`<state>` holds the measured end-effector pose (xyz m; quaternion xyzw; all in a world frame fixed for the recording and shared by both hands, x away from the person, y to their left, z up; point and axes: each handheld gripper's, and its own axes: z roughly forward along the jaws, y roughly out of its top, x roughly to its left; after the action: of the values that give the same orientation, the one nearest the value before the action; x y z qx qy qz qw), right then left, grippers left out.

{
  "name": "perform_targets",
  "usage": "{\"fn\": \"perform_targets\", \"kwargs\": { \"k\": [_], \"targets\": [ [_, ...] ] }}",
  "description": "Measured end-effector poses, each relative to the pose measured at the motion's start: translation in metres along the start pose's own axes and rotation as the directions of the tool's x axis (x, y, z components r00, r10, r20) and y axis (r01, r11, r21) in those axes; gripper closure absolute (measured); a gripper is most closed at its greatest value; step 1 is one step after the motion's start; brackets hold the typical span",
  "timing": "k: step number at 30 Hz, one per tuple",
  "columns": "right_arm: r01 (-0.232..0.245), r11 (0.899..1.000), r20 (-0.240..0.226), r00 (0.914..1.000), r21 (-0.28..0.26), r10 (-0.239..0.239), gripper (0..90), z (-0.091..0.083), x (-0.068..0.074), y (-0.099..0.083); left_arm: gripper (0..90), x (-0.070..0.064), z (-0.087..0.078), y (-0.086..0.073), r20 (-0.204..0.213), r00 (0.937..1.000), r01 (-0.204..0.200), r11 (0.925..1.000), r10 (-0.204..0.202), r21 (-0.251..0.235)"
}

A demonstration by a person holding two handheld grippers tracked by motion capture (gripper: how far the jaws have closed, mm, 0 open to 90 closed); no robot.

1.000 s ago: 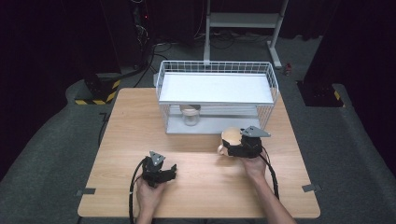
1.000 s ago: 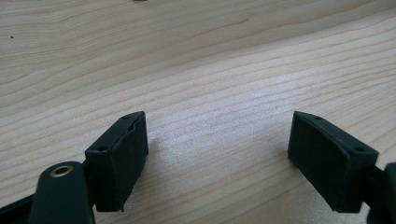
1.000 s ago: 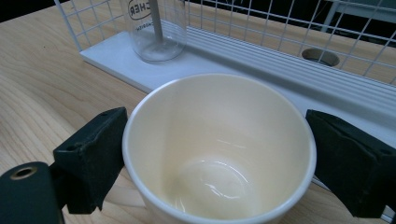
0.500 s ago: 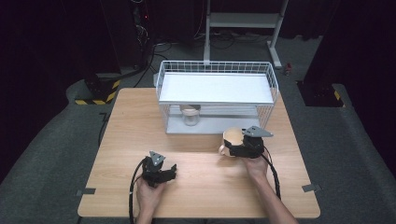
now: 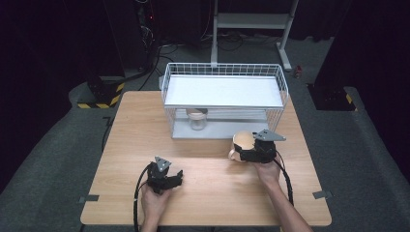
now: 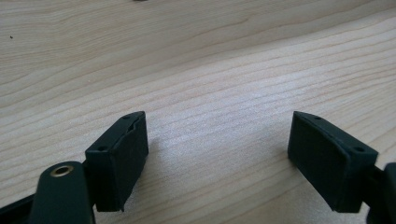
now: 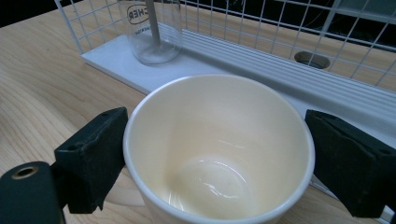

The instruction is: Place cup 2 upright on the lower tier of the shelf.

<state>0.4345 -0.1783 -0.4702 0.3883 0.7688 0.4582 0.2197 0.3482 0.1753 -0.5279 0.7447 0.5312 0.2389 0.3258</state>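
Observation:
A cream cup [image 5: 241, 141] with a small handle sits between the jaws of my right gripper [image 5: 249, 153], which is shut on it, just in front of the white wire rack [image 5: 167, 94]. In the right gripper view the empty cup [image 7: 219, 154] has a black pad pressed against each side of its rim, and my right gripper [image 7: 217, 144] looks down into it. My left gripper [image 5: 175, 180] rests low over the table's front left part. In the left gripper view, my left gripper [image 6: 217, 135] stands open over bare wood.
The rack has a white upper shelf [image 5: 222, 91] and a white base tray [image 7: 280, 88]. A clear glass jar [image 5: 197, 118] stands on the base under the shelf, also seen as the jar [image 7: 152, 28] beyond the cup. The wooden table [image 5: 217, 203] ends close to the person's hands.

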Motion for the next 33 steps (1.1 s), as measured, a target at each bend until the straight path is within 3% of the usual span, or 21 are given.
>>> {"fn": "perform_targets", "kwargs": {
  "k": [15,22,33],
  "targets": [
    [-0.016,1.000,0.027,0.9995,0.005,0.016,9.6,-0.004,-0.016,0.012,20.7,0.000,0.000,0.000,0.001,1.0000,0.000,1.0000,0.000,0.001],
    [-0.047,0.999,0.050,0.9977,0.005,0.046,9.6,-0.002,-0.027,0.013,20.7,0.000,0.000,0.000,0.000,1.0000,0.000,1.0000,0.000,0.000],
    [-0.049,0.999,0.070,0.9964,0.003,0.049,9.6,0.002,-0.031,0.019,20.6,0.000,0.000,0.000,0.000,1.0000,0.000,1.0000,0.000,0.001]
  ]
}}
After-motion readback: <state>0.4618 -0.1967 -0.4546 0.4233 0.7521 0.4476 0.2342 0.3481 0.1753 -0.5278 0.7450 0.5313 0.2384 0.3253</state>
